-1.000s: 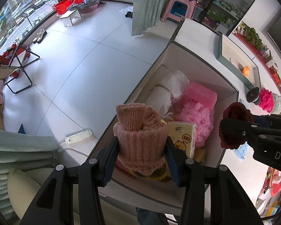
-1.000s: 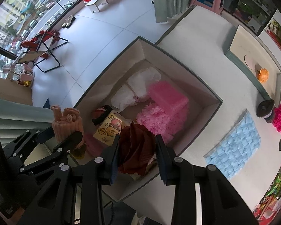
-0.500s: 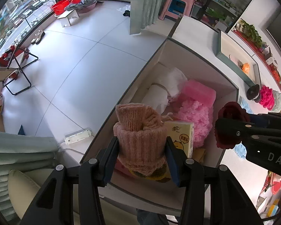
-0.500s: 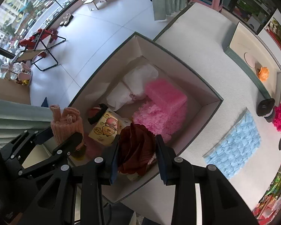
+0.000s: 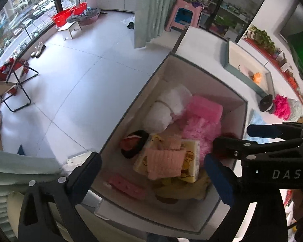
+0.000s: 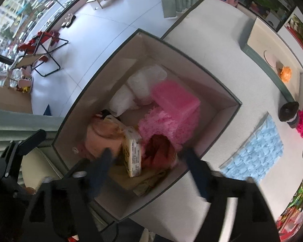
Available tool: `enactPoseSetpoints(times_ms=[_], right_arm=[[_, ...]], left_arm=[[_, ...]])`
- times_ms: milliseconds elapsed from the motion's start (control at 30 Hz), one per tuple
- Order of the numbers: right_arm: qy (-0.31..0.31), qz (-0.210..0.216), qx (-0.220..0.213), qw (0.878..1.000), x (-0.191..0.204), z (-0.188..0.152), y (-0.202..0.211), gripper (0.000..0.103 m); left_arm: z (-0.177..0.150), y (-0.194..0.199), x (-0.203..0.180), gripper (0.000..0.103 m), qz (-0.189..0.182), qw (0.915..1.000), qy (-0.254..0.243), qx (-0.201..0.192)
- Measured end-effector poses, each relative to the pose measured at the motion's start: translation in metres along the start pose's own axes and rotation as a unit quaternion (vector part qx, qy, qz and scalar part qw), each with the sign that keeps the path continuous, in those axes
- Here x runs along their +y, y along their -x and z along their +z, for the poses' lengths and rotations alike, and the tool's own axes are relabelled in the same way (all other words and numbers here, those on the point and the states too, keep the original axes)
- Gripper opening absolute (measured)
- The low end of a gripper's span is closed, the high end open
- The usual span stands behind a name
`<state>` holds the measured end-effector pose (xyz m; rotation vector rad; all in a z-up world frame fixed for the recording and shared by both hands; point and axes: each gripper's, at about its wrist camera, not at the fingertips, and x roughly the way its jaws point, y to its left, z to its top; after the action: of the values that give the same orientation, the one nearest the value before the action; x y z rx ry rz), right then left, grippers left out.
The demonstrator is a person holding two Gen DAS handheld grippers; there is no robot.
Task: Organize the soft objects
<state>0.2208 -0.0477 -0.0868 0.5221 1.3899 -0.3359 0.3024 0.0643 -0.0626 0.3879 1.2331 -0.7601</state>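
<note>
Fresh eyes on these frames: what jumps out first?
The open box crammed with soft things: a pink fluffy bundle at the far side, a peach knit piece lying on a yellow tissue pack. Both grippers, left and right, hang open above it, holding nothing.

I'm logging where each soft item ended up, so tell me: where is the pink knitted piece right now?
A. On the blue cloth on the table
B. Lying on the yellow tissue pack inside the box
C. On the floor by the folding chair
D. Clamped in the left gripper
B: the pink knitted piece lies on the yellow tissue pack inside the box, and the left gripper stands open and empty above it.
</note>
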Motion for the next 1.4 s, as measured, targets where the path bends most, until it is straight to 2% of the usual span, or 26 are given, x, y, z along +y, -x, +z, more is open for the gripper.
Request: enactPoseSetpoints(times_ms=[100, 133, 167, 333, 500, 600, 933, 1400], right_arm=[[-0.003, -0.002, -0.004, 1.0, -0.002, 0.0, 0.006, 0.091], [-0.005, 0.0, -0.008, 1.0, -0.003, -0.001, 0.01, 0.1], [-0.006, 0.003, -0.013, 1.0, -0.003, -0.002, 0.013, 0.103], [-0.012, 0.006, -0.029, 0.999, -0.005, -0.006, 0.025, 0.103], [-0.019, 0.006, -0.041, 0.999, -0.01, -0.008, 0.035, 0.103], [-0.02, 0.005, -0.047, 0.999, -0.01, -0.01, 0.04, 0.103], [-0.019, -0.012, -0.065, 0.998, -0.004, -0.014, 0.05, 0.103], [-0.028, -0.023, -0.065, 0.997, 0.002, -0.015, 0.054, 0.103]], left_arm=[[0.003, 0.004, 0.0, 0.102, -0.005, 1.0, 0.004, 0.0], [0.004, 0.005, 0.0, 0.102, -0.004, 1.0, 0.005, -0.002], [0.004, 0.008, -0.001, 0.102, -0.005, 1.0, 0.006, -0.005], [0.006, 0.009, -0.004, 0.102, 0.006, 0.9999, 0.004, 0.008], [0.004, 0.018, -0.008, 0.102, 0.038, 0.9992, 0.0, -0.014], [0.002, 0.022, -0.011, 0.102, 0.044, 0.9988, -0.01, -0.021], [-0.003, 0.019, -0.013, 0.102, 0.044, 0.9989, -0.017, 0.0], [-0.008, 0.024, -0.01, 0.102, 0.049, 0.9981, -0.036, -0.009]])
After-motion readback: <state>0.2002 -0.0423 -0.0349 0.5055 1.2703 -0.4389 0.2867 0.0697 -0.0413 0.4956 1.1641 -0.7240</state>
